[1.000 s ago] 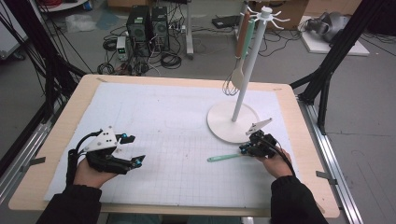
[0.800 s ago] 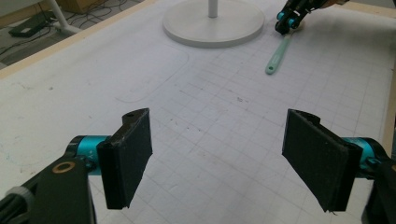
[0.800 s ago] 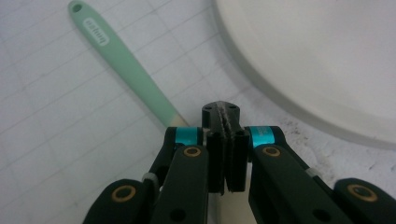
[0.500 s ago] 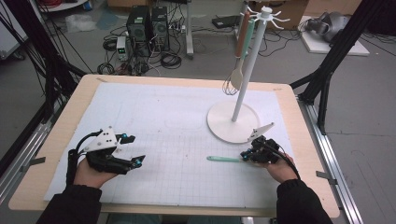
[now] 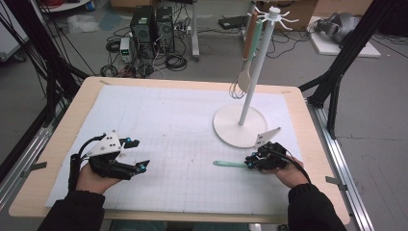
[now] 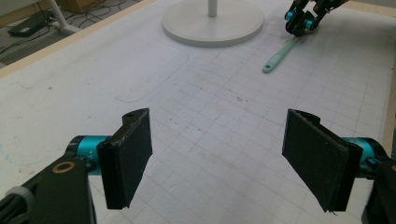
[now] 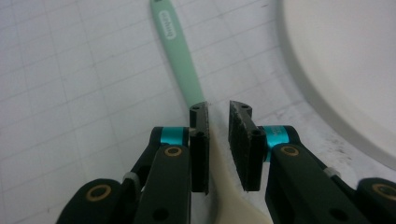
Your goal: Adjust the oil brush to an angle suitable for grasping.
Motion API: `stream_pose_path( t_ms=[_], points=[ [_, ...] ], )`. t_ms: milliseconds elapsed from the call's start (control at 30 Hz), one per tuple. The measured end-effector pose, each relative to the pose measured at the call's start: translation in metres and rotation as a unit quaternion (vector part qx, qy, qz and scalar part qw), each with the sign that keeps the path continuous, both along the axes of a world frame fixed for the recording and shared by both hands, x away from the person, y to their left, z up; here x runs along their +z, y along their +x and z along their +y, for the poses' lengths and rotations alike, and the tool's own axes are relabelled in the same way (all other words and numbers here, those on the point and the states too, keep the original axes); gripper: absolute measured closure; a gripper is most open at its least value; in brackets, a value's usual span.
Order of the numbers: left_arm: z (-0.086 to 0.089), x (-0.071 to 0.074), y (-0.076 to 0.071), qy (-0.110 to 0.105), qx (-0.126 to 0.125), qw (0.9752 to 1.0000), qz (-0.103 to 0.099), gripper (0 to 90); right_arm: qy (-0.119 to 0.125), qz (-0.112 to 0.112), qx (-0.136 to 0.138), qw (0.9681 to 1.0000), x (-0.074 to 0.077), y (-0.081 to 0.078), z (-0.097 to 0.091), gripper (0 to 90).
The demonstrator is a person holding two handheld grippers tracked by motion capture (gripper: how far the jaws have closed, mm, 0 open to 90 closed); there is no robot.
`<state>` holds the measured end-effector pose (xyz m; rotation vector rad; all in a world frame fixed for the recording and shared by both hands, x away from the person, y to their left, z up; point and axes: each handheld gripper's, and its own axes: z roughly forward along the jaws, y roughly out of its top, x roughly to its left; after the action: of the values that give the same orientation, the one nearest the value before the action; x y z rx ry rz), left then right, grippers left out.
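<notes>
Two grippers: both low over the white mat.
L gripper: near left, jaws wide apart, nothing between.
R gripper: near right, jaws just opening (narrow gap), spatula between them, lying on mat.
Stand: just beyond spatula.

The table is seen from above its near edge; the green-handled utensil is viewed distantly from the left, closely from the right
</notes>
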<state>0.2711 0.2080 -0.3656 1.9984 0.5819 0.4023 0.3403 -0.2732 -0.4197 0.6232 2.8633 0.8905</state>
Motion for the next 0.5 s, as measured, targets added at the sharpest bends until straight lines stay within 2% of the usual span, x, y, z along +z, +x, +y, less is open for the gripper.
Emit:
stream_pose_path(
  t_ms=[167, 267, 367, 500],
  points=[
    [0.0008, 0.0004, 0.0003, 0.001, 0.0, 1.0, 0.0, 24.3, -0.014, 0.002, 0.015, 0.9998, -0.0042, -0.0001, 0.0045, 76.7],
    [0.0004, 0.0, 0.0003, 0.001, 0.0, 1.0, 0.001, 24.3, -0.013, 0.003, 0.019, 0.9997, -0.0046, 0.0012, 0.0045, 76.6],
    [0.0001, 0.0001, 0.0004, 0.001, -0.001, 1.0, 0.0, 24.3, -0.016, -0.006, 0.031, 0.9994, -0.0052, 0.0004, 0.0051, 77.0],
    [-0.0004, 0.0, 0.0, 0.0, 0.001, 1.0, 0.0, 24.3, -0.012, 0.001, 0.034, 0.9993, -0.0054, 0.0022, 0.0041, 79.4]
  ],
)
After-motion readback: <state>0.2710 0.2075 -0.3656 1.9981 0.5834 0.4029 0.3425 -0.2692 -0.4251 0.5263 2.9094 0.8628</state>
